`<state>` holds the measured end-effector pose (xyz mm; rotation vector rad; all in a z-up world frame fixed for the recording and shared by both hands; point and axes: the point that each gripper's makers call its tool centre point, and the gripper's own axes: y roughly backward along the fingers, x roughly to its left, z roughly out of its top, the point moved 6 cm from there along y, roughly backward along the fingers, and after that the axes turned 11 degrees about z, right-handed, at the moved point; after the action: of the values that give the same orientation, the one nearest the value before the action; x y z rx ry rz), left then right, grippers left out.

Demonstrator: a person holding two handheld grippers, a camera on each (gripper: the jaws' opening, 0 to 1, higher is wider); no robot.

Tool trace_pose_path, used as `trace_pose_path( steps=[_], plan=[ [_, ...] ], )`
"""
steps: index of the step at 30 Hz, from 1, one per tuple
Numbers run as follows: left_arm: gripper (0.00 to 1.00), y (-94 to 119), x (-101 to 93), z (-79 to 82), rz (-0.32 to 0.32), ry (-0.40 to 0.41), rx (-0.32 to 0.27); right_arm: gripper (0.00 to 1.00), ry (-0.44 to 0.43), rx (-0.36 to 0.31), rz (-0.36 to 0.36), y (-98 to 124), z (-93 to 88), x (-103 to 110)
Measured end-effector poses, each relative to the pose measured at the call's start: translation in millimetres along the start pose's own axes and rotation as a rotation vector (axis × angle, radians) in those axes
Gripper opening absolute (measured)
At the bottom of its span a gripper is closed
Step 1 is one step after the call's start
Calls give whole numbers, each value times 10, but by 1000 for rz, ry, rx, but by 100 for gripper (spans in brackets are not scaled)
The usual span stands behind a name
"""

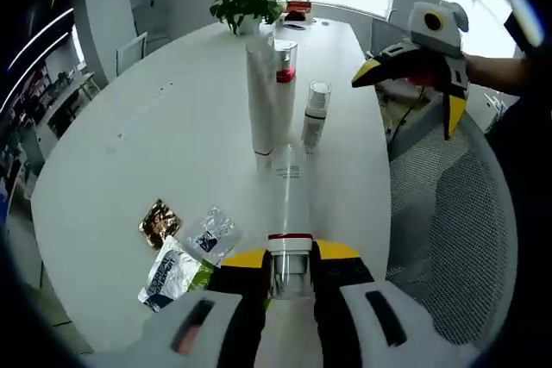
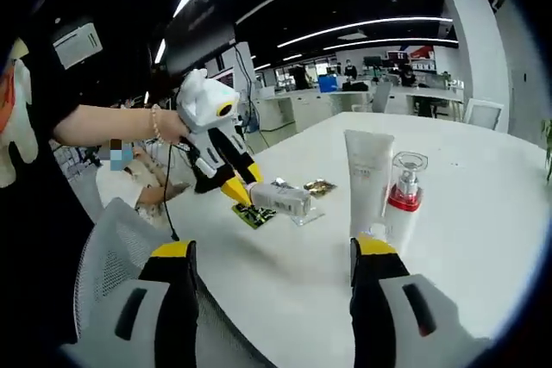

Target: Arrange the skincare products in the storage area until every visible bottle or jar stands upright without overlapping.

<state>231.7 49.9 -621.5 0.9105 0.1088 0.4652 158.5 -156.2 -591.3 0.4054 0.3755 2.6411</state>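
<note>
Left gripper (image 1: pixel 289 275): fingers clenched on a clear pump bottle (image 1: pixel 289 213), gripped near its capped end by the red band. Bottle lies roughly horizontal, pointing away from the camera, over the near part of the white surface (image 1: pixel 147 127). In the right gripper view the same bottle (image 2: pixel 280 198) hangs above the surface (image 2: pixel 483 213) by some foil sachets (image 2: pixel 257 215).

Right gripper (image 2: pixel 272 299): fingers released, spread wide, nothing between them, hovering off the surface edge above a mesh chair (image 2: pixel 112 247).

Standing upright already: white tube (image 1: pixel 260 101), red-collared pump bottle (image 1: pixel 285 84), small clear-capped bottle (image 1: pixel 316 114), clustered mid-surface.

Step in hand, my judgement: stand the held bottle up beside that group. To do it well I would rotate the wrist until the bottle axis is vertical, base down, before lowering; choose a bare spot just beside the small bottle, apart from it and from the sachets (image 1: pixel 185 252); set the base flat, then loosen slowly and watch for wobble. Risk: a tall narrow bottle tips easily and could knock its neighbours.

A potted plant (image 1: pixel 246 6) stands at the far end, well apart.
</note>
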Motion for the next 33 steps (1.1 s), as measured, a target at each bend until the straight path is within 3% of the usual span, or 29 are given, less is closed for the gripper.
trace_pose_path(
  steps=[8, 17, 24, 33],
  plan=[
    [24, 170, -262, -36, -35, -32, 0, 64, 74, 62, 105, -210, 80, 63],
    [24, 487, -511, 123, -90, -106, -7, 54, 201, 171, 301, -581, 215, 235],
    [24, 588, -616, 167, -109, -132, 0, 37, 243, 221, 383, -608, 258, 342],
    [24, 610, -679, 275, -145, -129, -21, 30, 361, 361, 491, -651, 214, 425]
  ],
)
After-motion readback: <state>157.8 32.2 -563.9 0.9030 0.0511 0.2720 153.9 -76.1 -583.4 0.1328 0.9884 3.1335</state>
